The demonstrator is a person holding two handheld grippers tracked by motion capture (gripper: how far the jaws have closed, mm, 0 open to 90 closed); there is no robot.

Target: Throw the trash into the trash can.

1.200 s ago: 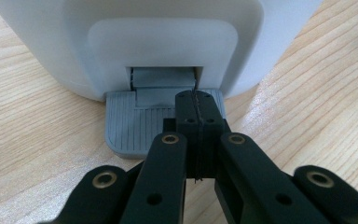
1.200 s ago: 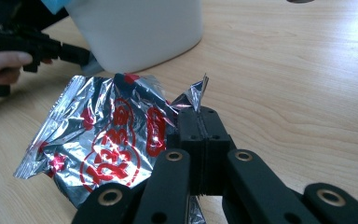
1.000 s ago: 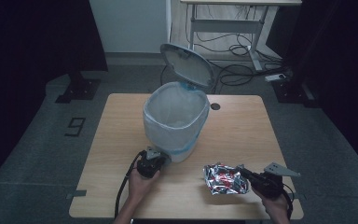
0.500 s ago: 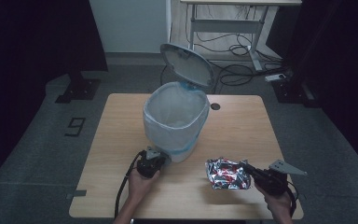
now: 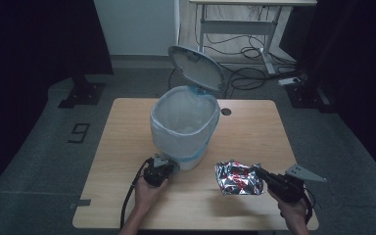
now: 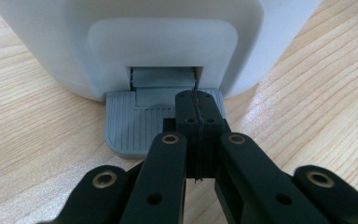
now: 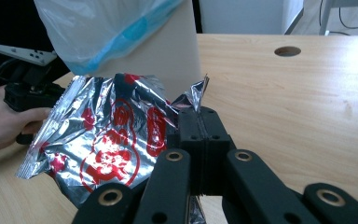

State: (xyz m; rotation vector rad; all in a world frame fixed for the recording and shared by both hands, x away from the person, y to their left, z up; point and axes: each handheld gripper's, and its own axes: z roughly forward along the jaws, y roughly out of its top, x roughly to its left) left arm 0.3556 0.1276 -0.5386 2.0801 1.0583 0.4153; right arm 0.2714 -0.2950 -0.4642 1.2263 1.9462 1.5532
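In the high view, a wooden worktop is seen from above, with a white pedal bin standing near its middle, a little toward the near edge. The bin is lined with a clear bag that has a blue band, and its lid is raised and tilted back toward the far edge. The left gripper is held by a hand at the foot of the bin, near the worktop's near edge. The right gripper is held near the near right corner, and a crumpled silver and red foil packet is gripped by it, raised a little above the worktop, where its shadow is cast.

In the left gripper view, the left gripper is seen with its jaws pressed fully together, nothing caught between them. Their tips are set on the grey ribbed pedal at the base of the bin.

In the right gripper view, the right gripper is seen clamped tight on the edge of the foil packet, which is spread to the left of the jaws. The bin is seen just behind the packet, and the other hand is seen beyond it.
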